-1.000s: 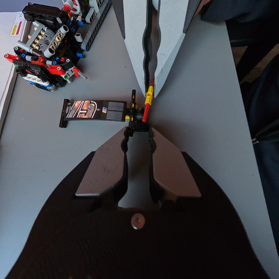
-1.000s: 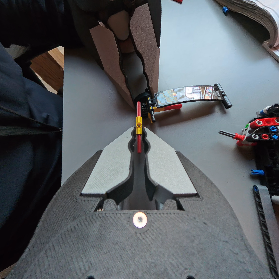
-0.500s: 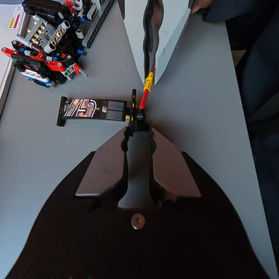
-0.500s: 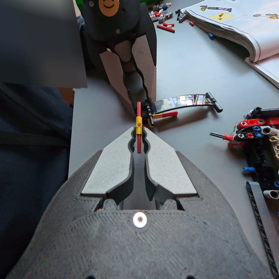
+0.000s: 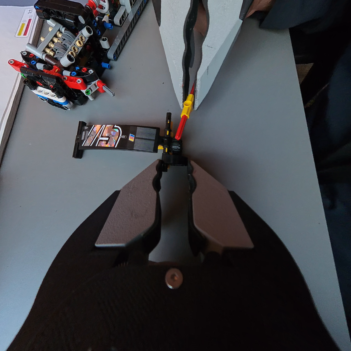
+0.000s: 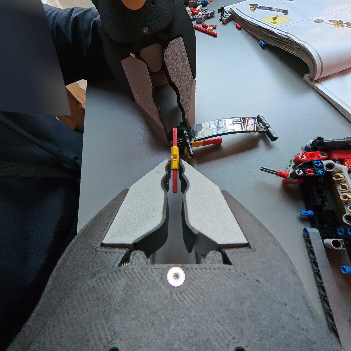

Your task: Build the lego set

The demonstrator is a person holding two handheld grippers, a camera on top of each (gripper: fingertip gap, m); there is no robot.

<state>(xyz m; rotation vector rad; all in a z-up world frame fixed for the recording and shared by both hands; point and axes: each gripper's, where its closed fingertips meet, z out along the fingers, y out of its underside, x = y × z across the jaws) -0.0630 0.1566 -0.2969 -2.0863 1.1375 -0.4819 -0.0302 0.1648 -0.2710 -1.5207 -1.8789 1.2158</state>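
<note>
Spanning both views, a grey table (image 5: 247,133) carries all items. An open instruction book (image 6: 303,38) lies at 1 o'clock in the right wrist view, loose small parts (image 6: 205,20) just beside its left edge. A part-built brick model (image 5: 62,57), black, grey and red, sits at 10 o'clock in the left wrist view. A black curved panel (image 5: 117,138) with a reflective sticker lies flat near centre, joined at its right end to a black connector block (image 5: 174,159).

Left gripper (image 5: 173,165): fingertips closed against the two sides of that black connector block, at the table surface.

Right gripper (image 6: 174,163): fingers nearly shut, clamping a red axle (image 6: 174,180) through a yellow connector (image 6: 174,157). The axle's far end touches a small black gear (image 5: 175,145) on the panel assembly.
</note>
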